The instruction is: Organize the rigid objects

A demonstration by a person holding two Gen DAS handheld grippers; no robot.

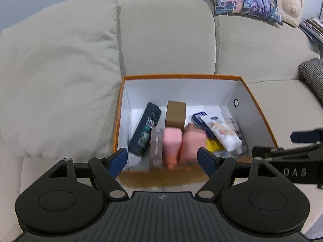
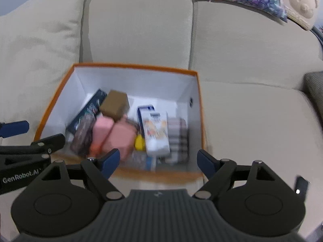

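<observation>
Beige sofa (image 1: 165, 40) fills both frames, with the orange box (image 1: 181, 77) sitting mid-frame on the seat and already stuffed: dark bottle (image 1: 145, 129) on the left, brown carton (image 1: 175, 113), two pink bottles (image 1: 171, 143), white tube (image 1: 222, 133) on the right. Looks like a drop-off step is wrapping up. The left gripper (image 1: 163, 158) and right gripper (image 2: 158, 158) both hang above the box's near edge, jaws spread, nothing between them. Next move, I'd guess: go find whatever's left outside. Readable text: "DAS" and "GenRobot.AI" on the gripper bodies; product labels are too blurry.
</observation>
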